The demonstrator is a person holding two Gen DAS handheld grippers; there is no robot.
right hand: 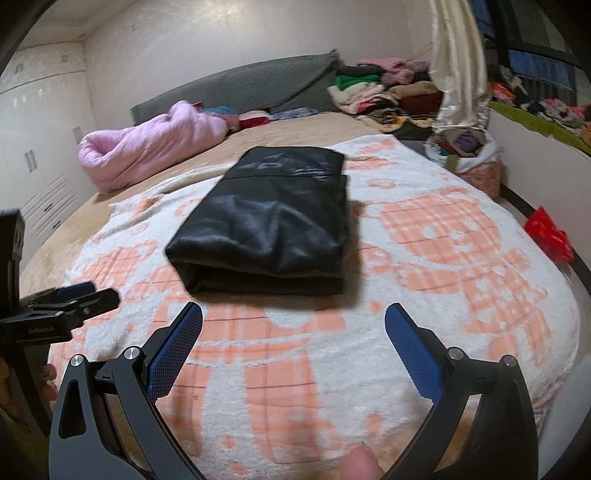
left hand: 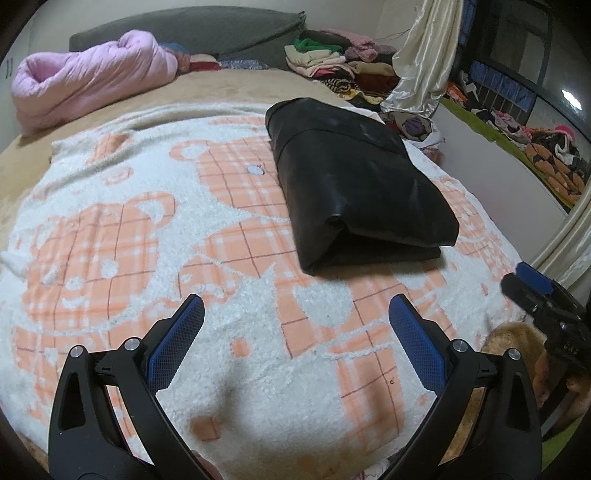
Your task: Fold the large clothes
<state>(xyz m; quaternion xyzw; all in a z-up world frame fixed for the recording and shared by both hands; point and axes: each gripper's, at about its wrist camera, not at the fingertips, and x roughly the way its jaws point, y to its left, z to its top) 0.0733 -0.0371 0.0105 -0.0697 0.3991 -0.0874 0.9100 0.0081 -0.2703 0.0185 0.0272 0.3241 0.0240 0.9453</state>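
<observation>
The left gripper is hovering low over the near part of the bed, with its jaws standing wide apart and nothing between them. The right gripper is hanging in the same way, its jaws also spread wide and empty. In the left wrist view the right gripper is showing at the right edge, and in the right wrist view the left gripper is showing at the left edge, so the two are standing side by side, a little apart. A fingertip of the person is peeking in at the bottom of the right wrist view.

Under both grippers a fluffy white blanket with an orange check bear pattern is lying spread over the bed. Just beyond the fingertips, on this blanket, the black garment is lying folded into a thick, neat rectangle, with its folded edge turned toward the grippers. It is not touching either gripper. Its cloth is looking smooth and a bit shiny, maybe leather-like, but the view is too soft to tell.

Further back, a pink quilt is lying rolled up on the tan sheet. Behind it a grey headboard cushion is leaning on the wall, and a pile of clothes is sitting at the far right corner, beside a cream curtain.
</observation>
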